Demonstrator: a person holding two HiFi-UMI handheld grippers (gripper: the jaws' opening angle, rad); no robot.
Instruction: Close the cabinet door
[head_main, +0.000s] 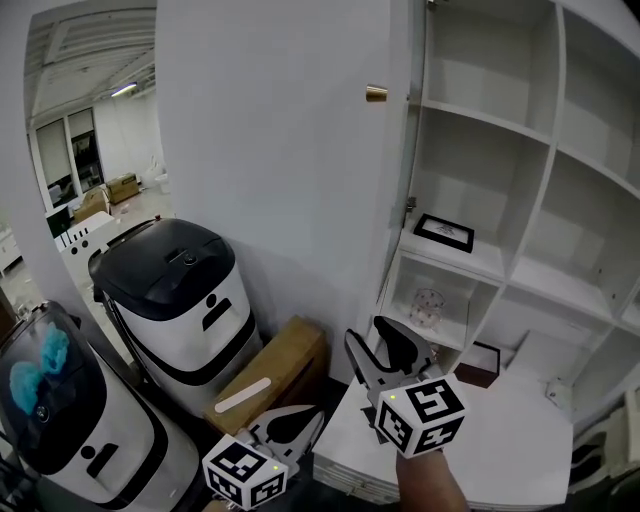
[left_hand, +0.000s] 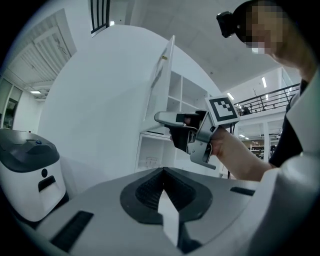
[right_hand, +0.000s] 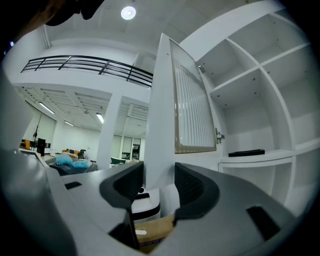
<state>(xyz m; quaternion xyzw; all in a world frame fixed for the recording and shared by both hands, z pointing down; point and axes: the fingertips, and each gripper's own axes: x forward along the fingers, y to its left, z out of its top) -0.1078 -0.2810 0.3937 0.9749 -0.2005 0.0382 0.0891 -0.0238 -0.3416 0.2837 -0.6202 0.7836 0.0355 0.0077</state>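
The white cabinet door (head_main: 398, 160) stands open, sticking out towards me, with a brass knob (head_main: 376, 94) on its left face. My right gripper (head_main: 385, 350) is open and level just in front of the door's free edge. In the right gripper view that edge (right_hand: 161, 110) lines up with the gap between the jaws (right_hand: 159, 182), and the pads do not press on it. The ribbed glass pane (right_hand: 192, 110) shows on the door's inner side. Lower left, my left gripper (head_main: 300, 425) is shut with nothing in it (left_hand: 162, 187). It looks at the right gripper (left_hand: 167, 120) and the door (left_hand: 167, 75).
Open white shelves (head_main: 500, 130) hold a black picture frame (head_main: 445, 232) and a small patterned jar (head_main: 427, 308). A black-topped white appliance (head_main: 180, 290) and a cardboard box (head_main: 270, 375) stand left of the door by the wall. A low white platform (head_main: 500, 420) lies under my right hand.
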